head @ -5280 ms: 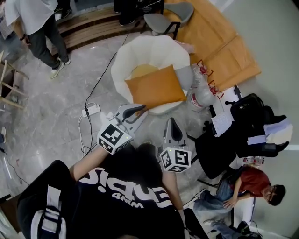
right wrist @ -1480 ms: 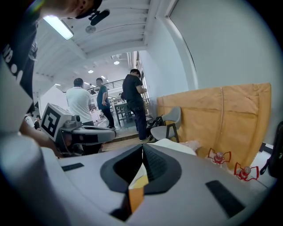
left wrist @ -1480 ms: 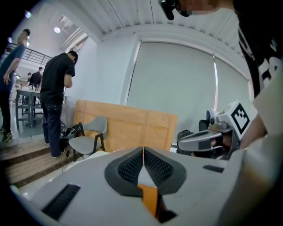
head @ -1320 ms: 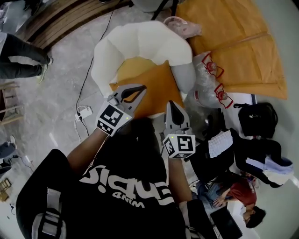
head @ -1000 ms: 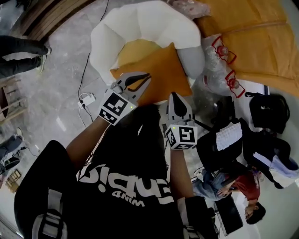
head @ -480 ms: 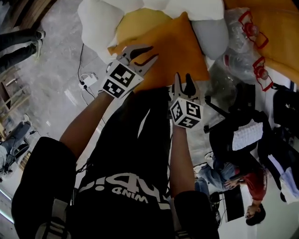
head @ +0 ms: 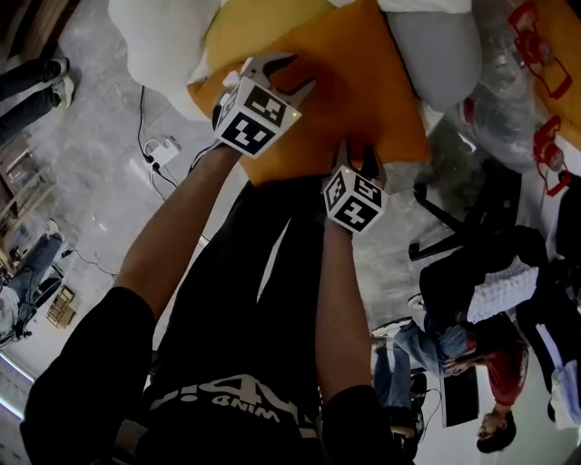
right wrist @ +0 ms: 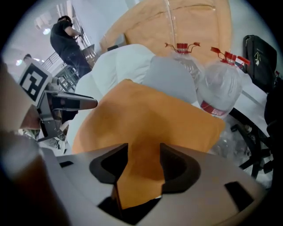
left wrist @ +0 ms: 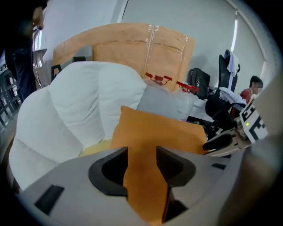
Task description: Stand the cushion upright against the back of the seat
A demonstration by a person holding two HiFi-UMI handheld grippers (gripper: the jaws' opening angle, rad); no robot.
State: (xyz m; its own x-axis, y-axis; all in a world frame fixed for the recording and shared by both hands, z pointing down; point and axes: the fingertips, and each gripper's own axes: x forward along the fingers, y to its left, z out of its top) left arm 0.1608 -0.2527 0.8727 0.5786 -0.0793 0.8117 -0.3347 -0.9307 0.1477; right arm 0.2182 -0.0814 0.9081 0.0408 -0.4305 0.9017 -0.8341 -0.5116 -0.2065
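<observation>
An orange cushion (head: 363,64) lies across the seat of a white padded chair (head: 154,45), with its near edge toward me. My left gripper (head: 281,77) is at the cushion's near left edge. Its jaws have just been opening, and orange fabric (left wrist: 159,128) runs between them in the left gripper view. My right gripper (head: 359,159) is at the near right corner. Its jaws have also just been opening, with a corner of the cushion (right wrist: 150,114) between them. The chair's white back (left wrist: 84,101) rises behind the cushion.
A yellow seat pad (head: 245,23) lies under the cushion, and a grey pillow (head: 436,45) sits at its right. Clear water bottles with red handles (right wrist: 221,84) stand right of the chair. A power strip (head: 163,145) lies on the floor at the left. Bags and a seated person are at the lower right.
Both grippers have come down from above the chair to the cushion's near edge. Their jaws have spread apart. The head view has moved closer to the chair.
</observation>
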